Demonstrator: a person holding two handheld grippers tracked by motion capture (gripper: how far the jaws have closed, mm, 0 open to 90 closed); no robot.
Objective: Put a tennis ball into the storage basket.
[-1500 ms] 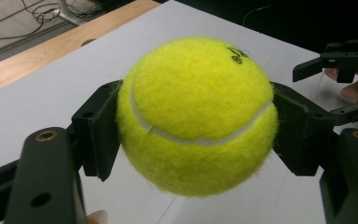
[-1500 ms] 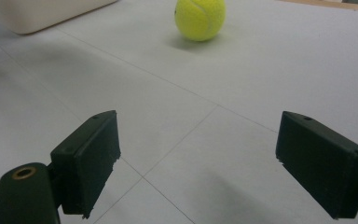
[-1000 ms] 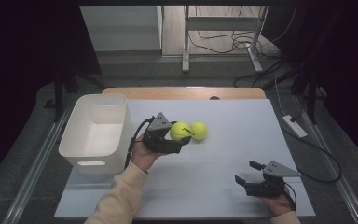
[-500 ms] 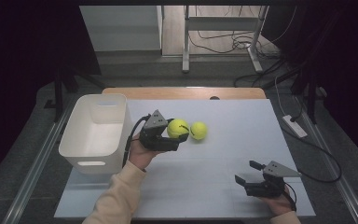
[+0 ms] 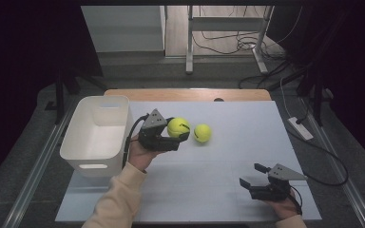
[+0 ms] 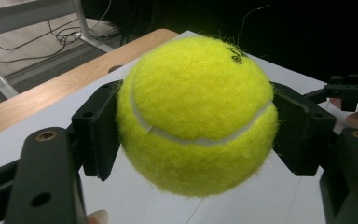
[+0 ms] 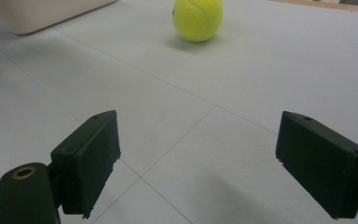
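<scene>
A yellow tennis ball (image 5: 178, 126) hangs a little above the white table, with my left gripper (image 5: 177, 130) shut on it. In the left gripper view the two black pads press on the sides of the ball (image 6: 196, 116). A second tennis ball (image 5: 202, 133) rests on the table just right of the held one, and in the right gripper view this ball (image 7: 198, 18) lies far ahead. My right gripper (image 5: 255, 176) rests at the near right of the table, and its jaws (image 7: 198, 154) stand wide open with nothing between them.
A white plastic bin (image 5: 97, 135) stands at the table's left side, close to the left hand, and its corner (image 7: 37, 11) appears in the right gripper view. A wooden strip (image 5: 190, 94) runs along the table's far edge. Cables lie on the floor beyond.
The left gripper has carried its ball slightly left and up, which has widened the gap to the ball on the table. The right gripper has stayed put.
</scene>
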